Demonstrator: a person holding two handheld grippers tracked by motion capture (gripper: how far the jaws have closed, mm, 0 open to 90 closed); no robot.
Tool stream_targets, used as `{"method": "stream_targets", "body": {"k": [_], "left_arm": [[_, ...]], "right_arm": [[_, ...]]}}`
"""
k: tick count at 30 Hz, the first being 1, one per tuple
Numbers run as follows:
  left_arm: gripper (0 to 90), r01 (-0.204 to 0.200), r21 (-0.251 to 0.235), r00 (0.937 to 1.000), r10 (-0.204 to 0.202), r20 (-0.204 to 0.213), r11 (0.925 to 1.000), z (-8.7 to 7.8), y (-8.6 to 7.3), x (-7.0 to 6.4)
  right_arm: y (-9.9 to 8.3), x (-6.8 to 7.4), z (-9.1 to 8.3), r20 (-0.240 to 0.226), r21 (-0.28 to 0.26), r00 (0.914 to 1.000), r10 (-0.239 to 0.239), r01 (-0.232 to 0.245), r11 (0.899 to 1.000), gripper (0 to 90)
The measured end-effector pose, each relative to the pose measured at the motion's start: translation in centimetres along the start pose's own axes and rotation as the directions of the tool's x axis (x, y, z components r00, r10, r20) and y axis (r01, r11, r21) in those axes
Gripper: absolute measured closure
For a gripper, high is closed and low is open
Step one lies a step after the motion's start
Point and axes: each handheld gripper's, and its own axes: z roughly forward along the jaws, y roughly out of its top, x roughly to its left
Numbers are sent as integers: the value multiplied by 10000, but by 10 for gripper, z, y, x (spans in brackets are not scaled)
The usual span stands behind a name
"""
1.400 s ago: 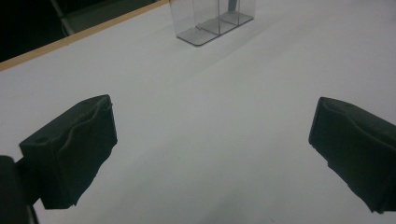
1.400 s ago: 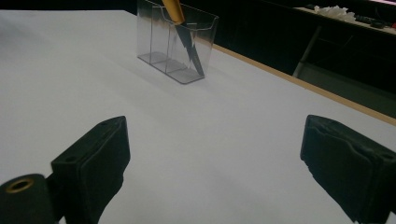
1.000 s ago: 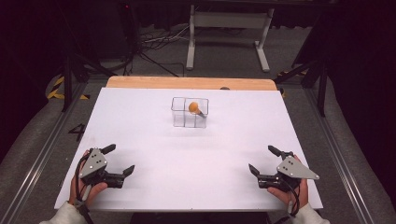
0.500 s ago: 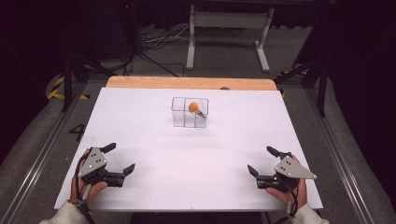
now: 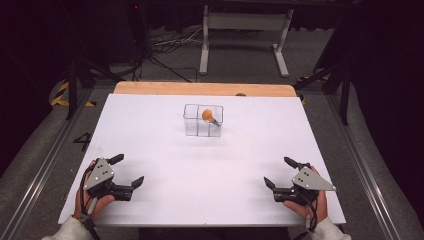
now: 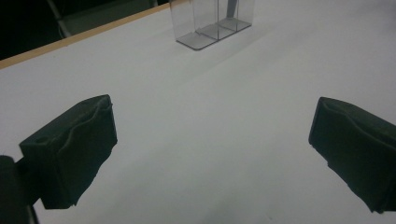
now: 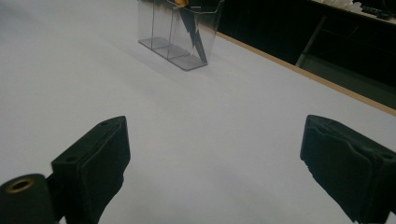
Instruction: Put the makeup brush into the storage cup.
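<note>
Clear divided container (image 5: 203,120) stands upright mid-table toward far edge, well apart from both grippers. Left gripper (image 5: 126,170) jaws wide apart, nothing between, low over white table surface (image 5: 200,165) at near left corner. Right gripper (image 5: 280,173) jaws likewise spread, nothing held, near right corner. Container holds orange-topped tool (image 5: 209,116), dark shaft slanting down inside one compartment (image 7: 192,32). Wooden strip (image 5: 200,88) runs along table's far edge. Cables (image 5: 165,45) on floor beyond.

Bright, evenly lit white table (image 5: 200,150) against dark surroundings; soft, slightly grainy close-ups.
</note>
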Motion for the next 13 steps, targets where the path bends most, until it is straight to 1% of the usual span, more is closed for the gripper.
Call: {"method": "stream_targets", "body": {"k": [5,13], "left_arm": [[14,22,37,10000,-22,-33,10000,0,0,0],[14,92,60,9999,-91,-83,9999,1,0,1]], "right_arm": [[-1,-1,0,18,58,10000,29,-29,10000,91],[0,-1,1,-6,-15,10000,50,-50,10000,91]]}}
